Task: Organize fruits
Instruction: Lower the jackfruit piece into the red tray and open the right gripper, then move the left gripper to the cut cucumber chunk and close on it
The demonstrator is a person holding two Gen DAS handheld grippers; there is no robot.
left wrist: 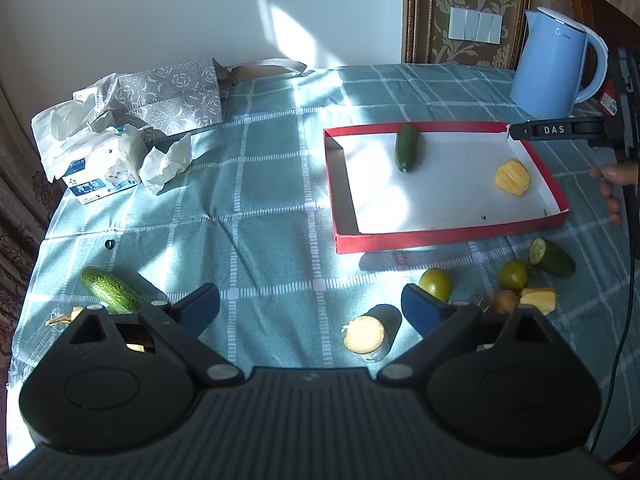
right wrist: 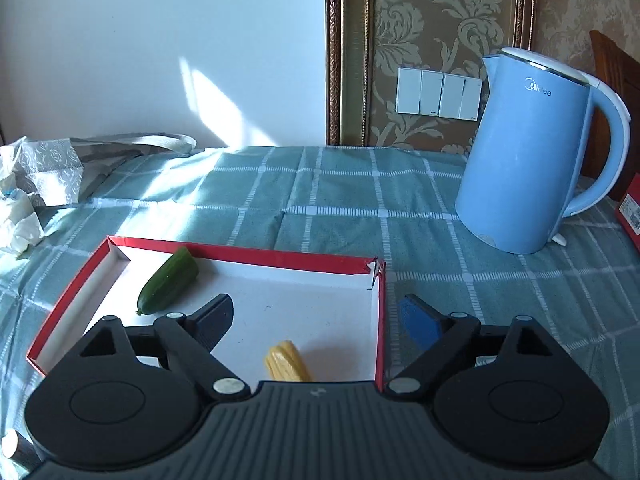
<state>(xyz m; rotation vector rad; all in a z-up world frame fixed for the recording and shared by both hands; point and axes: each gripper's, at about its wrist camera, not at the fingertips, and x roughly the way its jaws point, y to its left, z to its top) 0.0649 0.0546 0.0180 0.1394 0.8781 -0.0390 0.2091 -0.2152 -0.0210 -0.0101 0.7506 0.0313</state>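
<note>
A red-rimmed white box lid (left wrist: 347,184) holds a dark cucumber piece (left wrist: 407,147) and a yellow corn piece (left wrist: 513,178). Loose on the tablecloth near me lie a cucumber (left wrist: 109,289), an upright corn slice (left wrist: 365,334), two green tomatoes (left wrist: 435,282), a brown kiwi (left wrist: 505,301), another corn piece (left wrist: 538,299) and a cut cucumber (left wrist: 552,257). My left gripper (left wrist: 310,305) is open and empty above the cloth. My right gripper (right wrist: 318,316) is open and empty over the box's right wall (right wrist: 379,312), with the corn piece (right wrist: 287,361) and the cucumber piece (right wrist: 168,281) below it.
A blue electric kettle (right wrist: 528,152) stands behind the box at the right. A tissue pack (left wrist: 100,172) and a patterned bag (left wrist: 168,92) sit at the far left. A red carton (right wrist: 630,208) lies at the right edge.
</note>
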